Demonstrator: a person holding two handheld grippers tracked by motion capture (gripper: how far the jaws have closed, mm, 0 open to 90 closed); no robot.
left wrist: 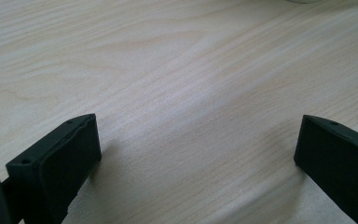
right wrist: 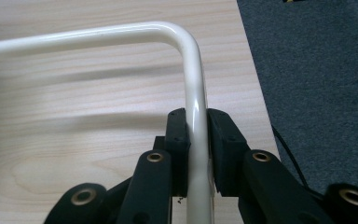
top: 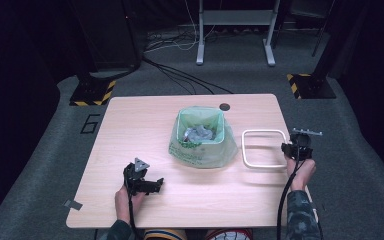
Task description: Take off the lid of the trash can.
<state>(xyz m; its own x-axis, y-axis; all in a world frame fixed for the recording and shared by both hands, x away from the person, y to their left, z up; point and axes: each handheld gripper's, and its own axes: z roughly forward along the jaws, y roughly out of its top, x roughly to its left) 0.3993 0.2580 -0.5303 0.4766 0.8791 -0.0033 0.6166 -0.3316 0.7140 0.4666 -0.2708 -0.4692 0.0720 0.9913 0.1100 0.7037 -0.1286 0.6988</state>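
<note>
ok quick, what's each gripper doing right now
left gripper: open, nothing between its jaws, low over the table
right gripper: shut on the white frame, by one side bar

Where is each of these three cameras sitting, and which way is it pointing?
High view: sits above the person's side, looking forward and down on the table, the bin with its green bag and the white frame; both forearms and hands enter from below.
Left gripper view: rides the left gripper, looking along its wide-open jaws at bare tabletop.
Right gripper view: rides the right gripper, looking along jaws clamped on the white frame, with grey floor beyond.
Shared: high and right gripper views both show the frame.
</note>
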